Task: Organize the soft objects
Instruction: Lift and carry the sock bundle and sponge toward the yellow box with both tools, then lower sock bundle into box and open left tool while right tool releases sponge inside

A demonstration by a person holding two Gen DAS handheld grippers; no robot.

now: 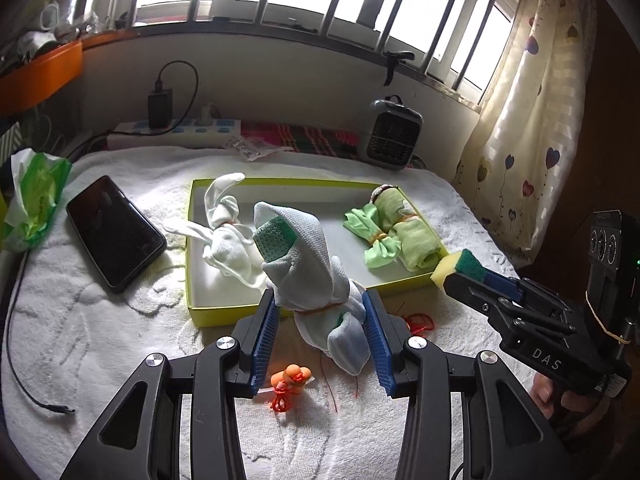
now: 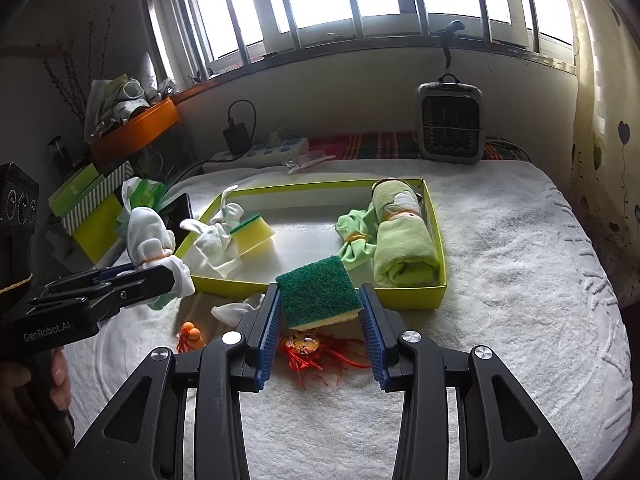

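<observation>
Bundles fill my box (image 2: 434,292): towel roll (image 2: 404,248), green cloth (image 2: 354,240), white bundle (image 2: 218,240), sponge (image 2: 252,230). My left gripper (image 1: 320,312) clamps a sock bundle (image 1: 308,264), my right gripper (image 2: 318,314) a second sponge (image 2: 316,292), both short of the box.

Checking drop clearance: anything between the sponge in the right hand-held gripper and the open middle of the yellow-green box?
Nothing visible blocks it. The sponge is clamped in the right hand-held gripper over the box's near wall; the floor just past it is bare, between the white cloth bundle and green towel roll.

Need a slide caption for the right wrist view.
Right tongs grip a green-topped sponge before the yellow-green tray on the white towel.
</observation>
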